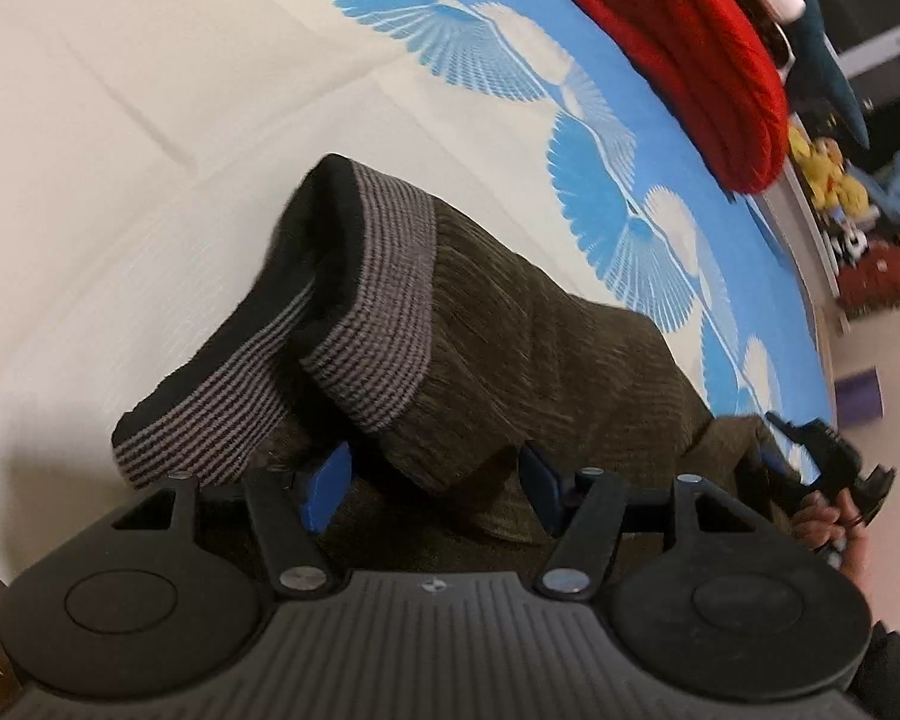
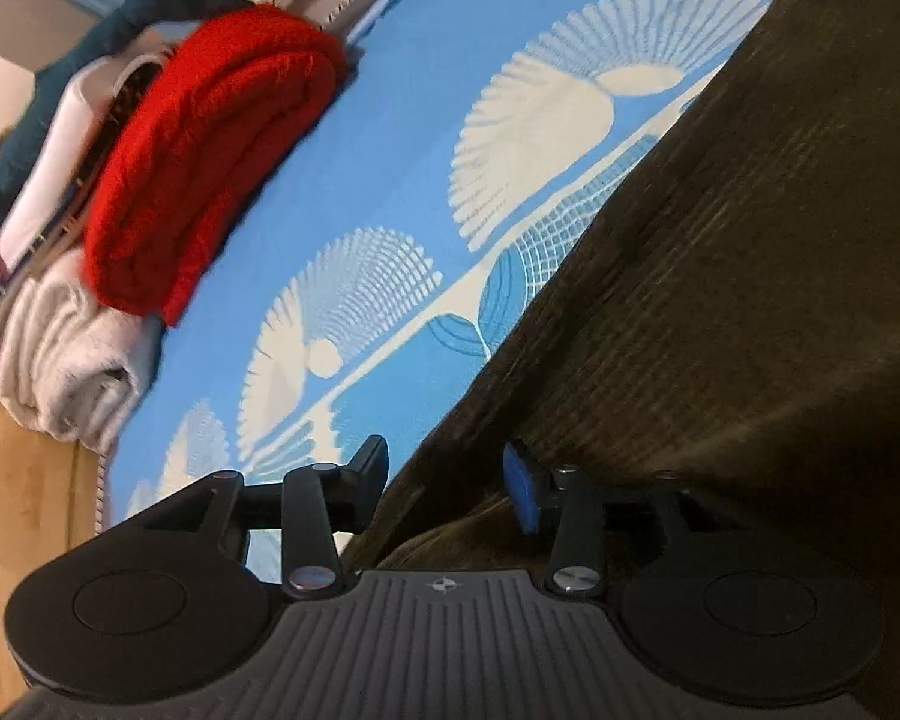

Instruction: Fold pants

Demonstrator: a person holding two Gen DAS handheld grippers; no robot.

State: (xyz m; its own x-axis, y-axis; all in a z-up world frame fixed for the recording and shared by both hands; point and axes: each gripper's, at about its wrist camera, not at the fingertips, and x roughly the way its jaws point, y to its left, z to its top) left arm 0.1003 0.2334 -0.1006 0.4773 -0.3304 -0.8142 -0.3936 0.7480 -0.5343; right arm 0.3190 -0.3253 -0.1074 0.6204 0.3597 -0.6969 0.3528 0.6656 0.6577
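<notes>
Dark olive ribbed pants point(image 1: 528, 336) with grey-and-black striped cuffs point(image 1: 384, 300) lie on the bed, the leg ends piled over each other. My left gripper point(image 1: 432, 486) is open, its blue pads either side of the fabric near the cuffs. My right gripper point(image 2: 450, 486) is open too, straddling the pants' edge point(image 2: 720, 300); the cloth lies between the fingers but they are not closed on it. The right gripper and the hand holding it also show in the left wrist view point(image 1: 828, 480).
The bed cover is cream point(image 1: 120, 150) and blue with white fan shapes point(image 2: 390, 192). A folded red knit point(image 2: 210, 150) sits on a stack of folded clothes point(image 2: 60, 330) at the bed's edge. Toys point(image 1: 828, 174) lie on the floor beyond.
</notes>
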